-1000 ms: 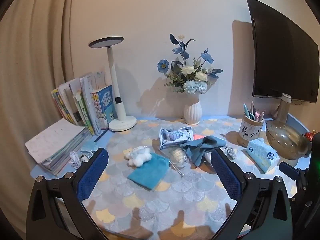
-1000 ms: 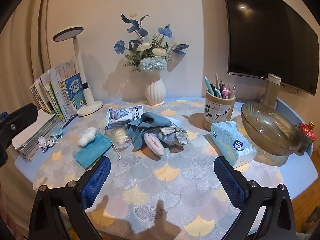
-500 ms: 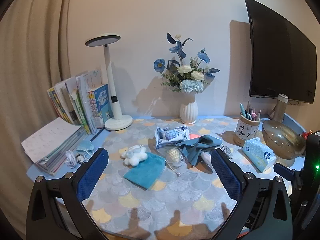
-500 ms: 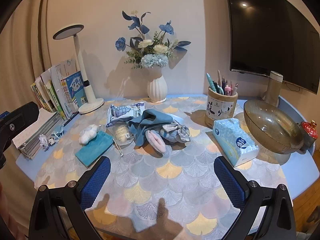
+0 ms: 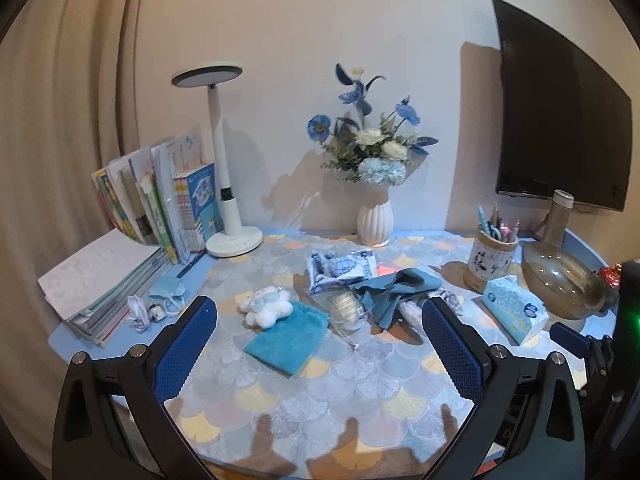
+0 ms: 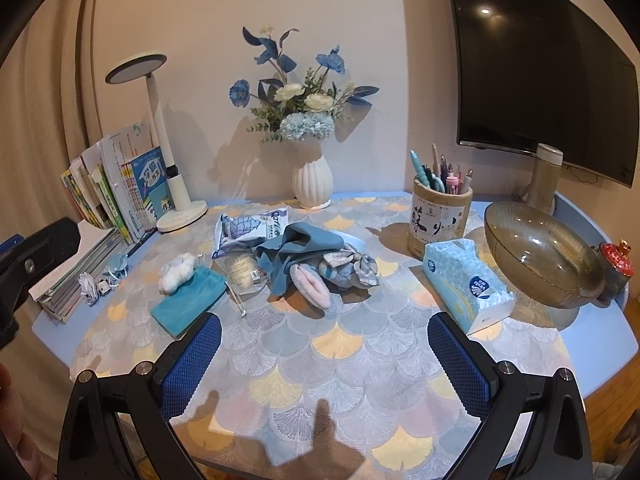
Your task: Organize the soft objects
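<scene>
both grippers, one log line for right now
left gripper open, empty | right gripper open, empty | soft pile untouched on table

Bare tablecloth (image 6: pixel 328 364) before the soft pile (image 6: pixel 320 260)

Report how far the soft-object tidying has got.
Nothing looks done yet. The white plush, teal pouch, blue-grey cloth, checked scrunchie and pink fuzzy piece lie loose mid-table. Nothing is in hand: the left hand-held gripper and right hand-held gripper are open, short of the pile. All sorting remains.

Left hand-held gripper (image 5: pixel 320 334), right hand-held gripper (image 6: pixel 325 351): jaws wide, empty.
</scene>
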### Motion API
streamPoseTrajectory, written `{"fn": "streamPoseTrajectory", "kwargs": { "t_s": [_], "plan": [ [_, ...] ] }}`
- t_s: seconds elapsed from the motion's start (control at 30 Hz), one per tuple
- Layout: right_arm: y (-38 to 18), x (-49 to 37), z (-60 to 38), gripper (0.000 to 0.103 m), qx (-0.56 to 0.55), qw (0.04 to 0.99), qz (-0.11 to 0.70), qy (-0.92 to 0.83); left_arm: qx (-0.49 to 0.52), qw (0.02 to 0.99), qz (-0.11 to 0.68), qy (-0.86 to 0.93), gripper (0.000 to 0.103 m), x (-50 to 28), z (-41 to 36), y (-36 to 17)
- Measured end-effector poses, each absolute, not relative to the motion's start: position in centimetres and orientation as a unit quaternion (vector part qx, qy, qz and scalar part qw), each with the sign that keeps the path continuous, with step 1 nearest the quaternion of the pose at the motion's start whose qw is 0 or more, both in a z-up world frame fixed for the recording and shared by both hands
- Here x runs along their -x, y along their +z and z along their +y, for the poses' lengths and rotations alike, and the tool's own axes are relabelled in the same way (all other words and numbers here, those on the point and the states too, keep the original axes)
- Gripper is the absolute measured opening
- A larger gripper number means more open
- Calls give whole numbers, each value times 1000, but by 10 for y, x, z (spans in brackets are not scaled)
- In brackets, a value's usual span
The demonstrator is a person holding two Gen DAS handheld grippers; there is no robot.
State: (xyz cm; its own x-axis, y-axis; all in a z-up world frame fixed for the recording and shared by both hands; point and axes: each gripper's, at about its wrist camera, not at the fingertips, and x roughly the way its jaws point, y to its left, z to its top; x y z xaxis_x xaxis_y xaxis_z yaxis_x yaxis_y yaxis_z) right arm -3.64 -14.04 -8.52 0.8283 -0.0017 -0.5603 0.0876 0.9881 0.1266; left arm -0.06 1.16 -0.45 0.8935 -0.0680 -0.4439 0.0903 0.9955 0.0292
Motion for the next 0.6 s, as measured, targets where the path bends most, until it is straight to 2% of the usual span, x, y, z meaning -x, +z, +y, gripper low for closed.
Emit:
{"fn": "streamPoseTrajectory", "kwargs": {
  "t_s": [0.23, 0.6],
  "plan": [
    [-73, 35, -153, 103, -92, 951, 293, -31, -27, 967, 238, -86, 102, 6, 7, -8],
    [0, 2, -146, 103, -85, 957, 276, 4, -16, 976, 205, -66, 102, 20, 32, 2]
  ]
}}
